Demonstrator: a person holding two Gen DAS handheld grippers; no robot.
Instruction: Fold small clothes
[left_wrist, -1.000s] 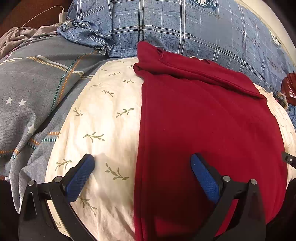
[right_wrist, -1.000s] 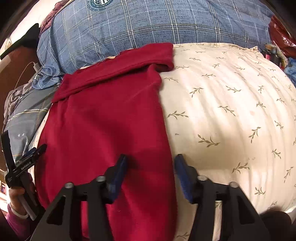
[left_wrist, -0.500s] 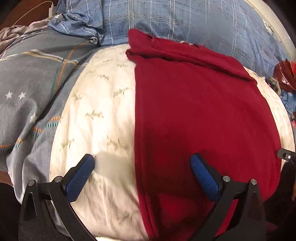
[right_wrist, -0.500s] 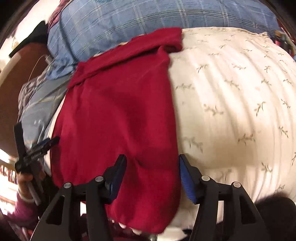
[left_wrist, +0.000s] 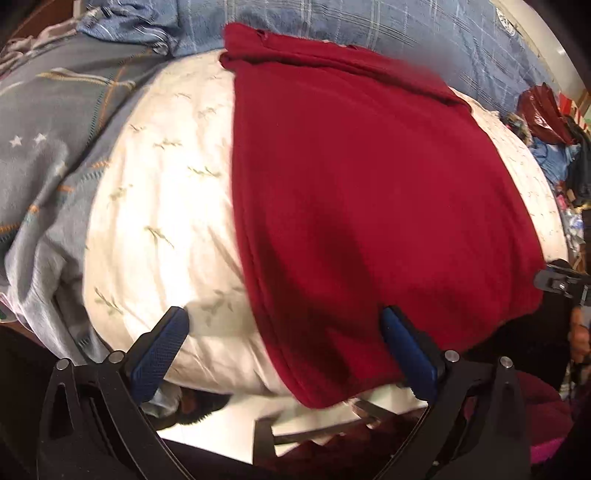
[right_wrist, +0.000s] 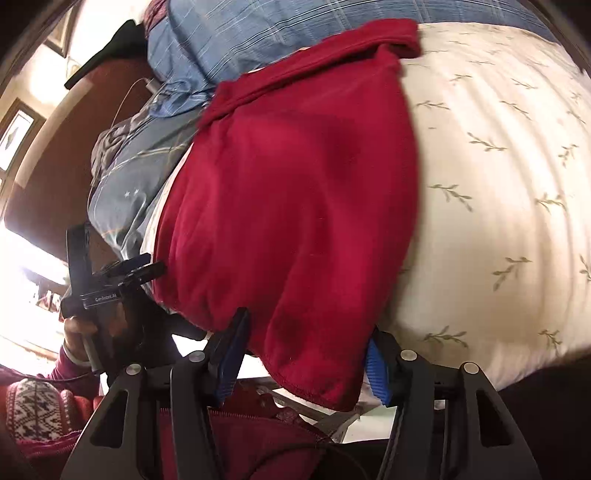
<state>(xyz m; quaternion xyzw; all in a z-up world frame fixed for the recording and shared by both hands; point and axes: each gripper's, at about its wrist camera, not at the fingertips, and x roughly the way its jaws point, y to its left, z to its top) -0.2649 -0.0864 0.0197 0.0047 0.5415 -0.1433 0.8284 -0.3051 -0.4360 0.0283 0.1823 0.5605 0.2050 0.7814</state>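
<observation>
Both claws drew back to the soft red garment (left_wrist: 369, 206)'s hemmed edge.

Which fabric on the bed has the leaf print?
The cream sheet under the red garment. The blue cover is plaid; the grey one has stars and stripes.

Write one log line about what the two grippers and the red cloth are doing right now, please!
left gripper: open, straddling near hem | right gripper: open, around near corner | red cloth: flat on cream leaf-print bedding, not gripped
</observation>
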